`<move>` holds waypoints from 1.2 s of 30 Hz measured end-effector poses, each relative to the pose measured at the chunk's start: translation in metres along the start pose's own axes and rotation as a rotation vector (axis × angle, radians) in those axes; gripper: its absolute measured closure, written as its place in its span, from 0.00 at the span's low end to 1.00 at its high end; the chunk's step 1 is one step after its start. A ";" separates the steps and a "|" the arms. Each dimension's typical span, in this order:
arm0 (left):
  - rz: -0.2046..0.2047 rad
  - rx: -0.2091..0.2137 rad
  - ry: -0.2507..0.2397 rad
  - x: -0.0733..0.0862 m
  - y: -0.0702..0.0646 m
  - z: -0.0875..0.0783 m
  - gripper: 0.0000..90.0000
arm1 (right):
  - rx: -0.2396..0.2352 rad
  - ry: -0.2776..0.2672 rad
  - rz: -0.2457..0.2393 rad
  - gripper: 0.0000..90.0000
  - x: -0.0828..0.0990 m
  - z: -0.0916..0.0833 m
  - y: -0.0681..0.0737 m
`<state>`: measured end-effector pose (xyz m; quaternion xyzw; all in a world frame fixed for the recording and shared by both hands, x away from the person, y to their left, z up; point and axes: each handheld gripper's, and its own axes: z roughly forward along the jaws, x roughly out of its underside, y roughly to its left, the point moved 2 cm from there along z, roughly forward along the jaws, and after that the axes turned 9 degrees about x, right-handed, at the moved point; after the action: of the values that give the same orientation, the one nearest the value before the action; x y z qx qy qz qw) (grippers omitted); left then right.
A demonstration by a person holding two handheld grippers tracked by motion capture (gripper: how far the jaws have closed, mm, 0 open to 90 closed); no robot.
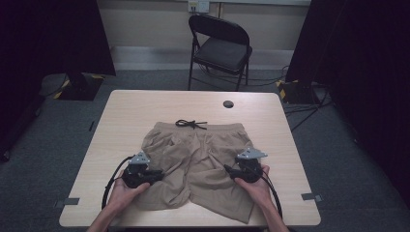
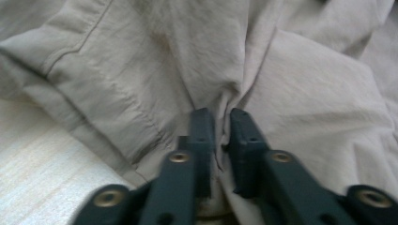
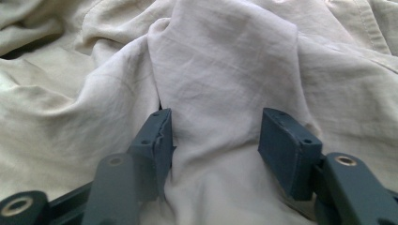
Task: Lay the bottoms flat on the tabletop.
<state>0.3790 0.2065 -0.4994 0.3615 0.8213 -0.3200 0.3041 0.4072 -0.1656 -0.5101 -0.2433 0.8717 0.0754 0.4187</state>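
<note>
High view, left to right: at a wooden table [image 1: 121, 111] a person works two hand-held grippers on tan shorts [image 1: 203, 145] spread flat, waistband and black drawstring [image 1: 191, 124] on the far side. Left gripper [image 1: 155, 175] lies at the shorts' left leg; in its own view its jaws stand nearly together, a thin pinch of fabric [image 2: 221, 140] between them. Right gripper [image 1: 228, 169] rests on the right leg, jaws apart astride a raised fold [image 3: 216, 122] of cloth.

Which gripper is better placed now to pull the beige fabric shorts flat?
Left. The left gripper has a fold of the beige fabric shorts between near-closed jaws; the right gripper has wide jaws.
</note>
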 end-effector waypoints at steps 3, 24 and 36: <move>0.011 0.009 -0.056 -0.011 -0.002 -0.010 0.78 | -0.021 0.012 0.015 0.44 -0.007 -0.003 0.001; -0.180 -0.044 -0.051 -0.055 0.069 0.036 0.79 | 0.004 0.053 0.073 0.57 -0.049 0.054 -0.014; -0.117 0.024 -0.024 -0.013 0.031 0.012 0.83 | -0.032 0.049 0.000 0.57 -0.022 0.021 0.007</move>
<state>0.4140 0.2090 -0.5068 0.3128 0.8334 -0.3512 0.2904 0.4300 -0.1441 -0.5070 -0.2519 0.8802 0.0832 0.3935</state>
